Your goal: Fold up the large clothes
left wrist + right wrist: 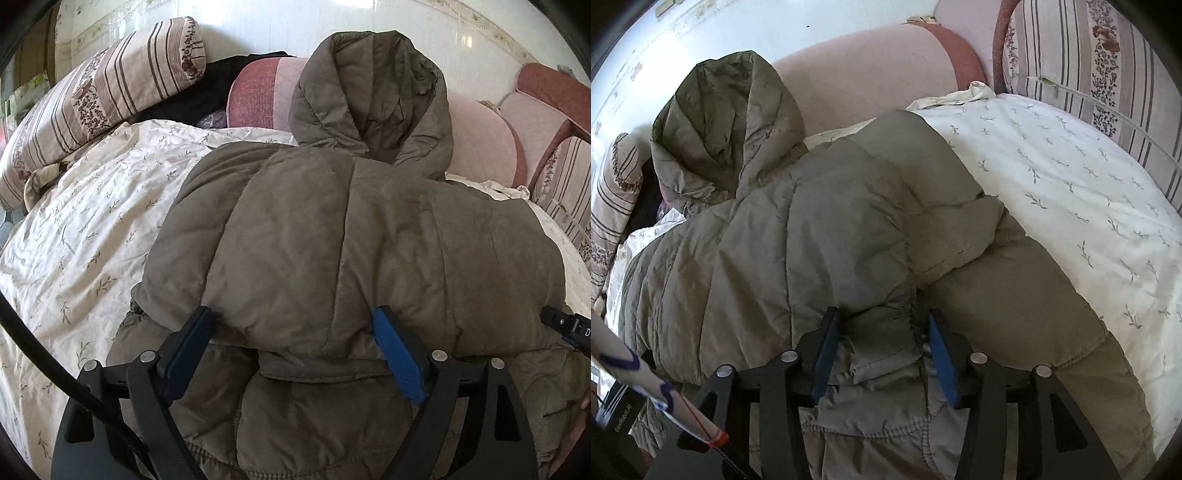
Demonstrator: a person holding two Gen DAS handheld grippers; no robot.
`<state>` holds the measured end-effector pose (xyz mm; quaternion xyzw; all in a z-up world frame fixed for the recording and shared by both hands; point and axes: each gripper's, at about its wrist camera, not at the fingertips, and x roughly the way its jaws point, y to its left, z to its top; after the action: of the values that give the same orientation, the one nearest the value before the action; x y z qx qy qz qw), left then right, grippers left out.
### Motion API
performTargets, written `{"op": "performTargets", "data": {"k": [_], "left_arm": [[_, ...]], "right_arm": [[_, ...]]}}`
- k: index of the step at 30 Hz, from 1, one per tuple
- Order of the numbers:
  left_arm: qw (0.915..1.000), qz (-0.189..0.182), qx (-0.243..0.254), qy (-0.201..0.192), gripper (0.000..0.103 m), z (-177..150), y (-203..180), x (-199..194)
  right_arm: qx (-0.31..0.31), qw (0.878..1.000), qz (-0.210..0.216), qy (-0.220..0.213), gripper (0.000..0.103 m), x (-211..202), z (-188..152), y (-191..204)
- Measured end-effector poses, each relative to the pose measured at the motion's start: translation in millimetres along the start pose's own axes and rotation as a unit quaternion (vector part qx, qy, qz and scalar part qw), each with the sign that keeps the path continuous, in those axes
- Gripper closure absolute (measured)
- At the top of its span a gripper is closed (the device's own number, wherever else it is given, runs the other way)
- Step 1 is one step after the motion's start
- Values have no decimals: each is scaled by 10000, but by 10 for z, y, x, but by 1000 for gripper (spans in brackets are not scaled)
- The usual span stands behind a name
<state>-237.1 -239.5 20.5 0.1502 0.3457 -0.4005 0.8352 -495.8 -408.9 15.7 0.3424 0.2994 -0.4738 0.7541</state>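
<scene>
Both grippers — left gripper with jaws wide apart, right gripper loosely astride a fold — hover over the olive padded jacket on a leaf-printed sheet, pink sofa backrest and white wall far behind.

Two wrist views, both tilted down over the bed. The left wrist camera sits close above the puffy olive jacket, looking along its blue fingers toward the hood and the pink headboard beyond. The right wrist camera hangs just as near, facing the same way from further right, hood up in its left. Both share the jacket, the floral sheet and the headboard
</scene>
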Motion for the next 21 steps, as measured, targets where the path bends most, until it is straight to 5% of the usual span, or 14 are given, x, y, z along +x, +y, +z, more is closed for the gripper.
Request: {"op": "performTargets", "data": {"k": [15, 21], "left_arm": [[10000, 54, 66, -15, 14, -16, -19, 3], [9999, 70, 73, -12, 14, -15, -18, 5]], "right_arm": [[-285, 9990, -327, -80, 45, -92, -45, 98], [-469, 9916, -626, -1034, 45, -484, -27, 172]]}}
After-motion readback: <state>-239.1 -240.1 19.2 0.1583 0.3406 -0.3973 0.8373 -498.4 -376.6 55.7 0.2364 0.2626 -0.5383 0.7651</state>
